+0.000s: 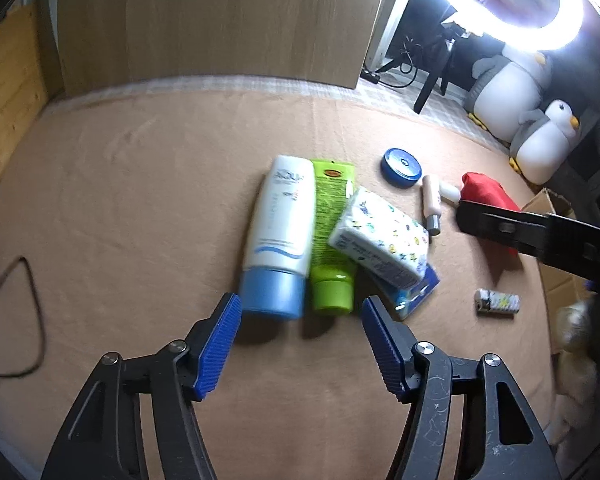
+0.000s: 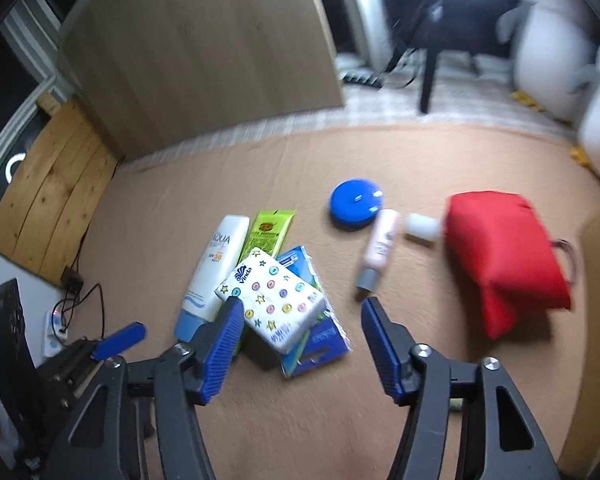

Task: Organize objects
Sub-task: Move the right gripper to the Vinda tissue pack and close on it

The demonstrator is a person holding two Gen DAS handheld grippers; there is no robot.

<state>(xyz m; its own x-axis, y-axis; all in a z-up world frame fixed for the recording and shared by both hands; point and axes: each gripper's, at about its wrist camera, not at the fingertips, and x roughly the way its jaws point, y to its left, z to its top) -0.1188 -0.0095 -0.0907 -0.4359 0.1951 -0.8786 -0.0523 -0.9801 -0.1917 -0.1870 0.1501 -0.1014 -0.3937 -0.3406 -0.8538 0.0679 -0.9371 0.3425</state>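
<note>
The tan cloth (image 1: 140, 200) lies wide and bare on its left half, reaching a wooden panel (image 1: 220, 20) that stands along the far edge; a plank wall (image 2: 52, 208) closes the left side, and a black cable (image 1: 32, 308) loops in at the cloth's left border. On the right the room tightens — a cardboard box (image 1: 556, 280) sits at the edge, with two plush penguins (image 1: 540, 140) behind it beneath a glaring ring light (image 1: 540, 32).

The objects crowd the middle. A white tube with a blue cap (image 1: 278, 232) and a green tube (image 1: 332, 236) lie side by side, touching, caps toward the camera. A patterned tissue pack (image 1: 380, 236) rests tilted over the green tube and over a blue packet (image 2: 316, 336) beneath it. Farther right come a blue round tin (image 1: 401, 167), a slim pink bottle (image 2: 378, 250) with a small white cap (image 2: 422, 227) just beside it, a red pouch (image 2: 504, 256) and, nearer the edge, a small lighter (image 1: 497, 302).

The left gripper (image 1: 302, 314) hangs with its jaws spread and nothing between the pads; the two tube caps sit just beyond its fingertips. The right gripper (image 2: 302, 314) also has its jaws apart and empty — its left pad overlaps the tissue pack's near corner in view, though contact cannot be told, and the pink bottle lies just past its right fingertip.
</note>
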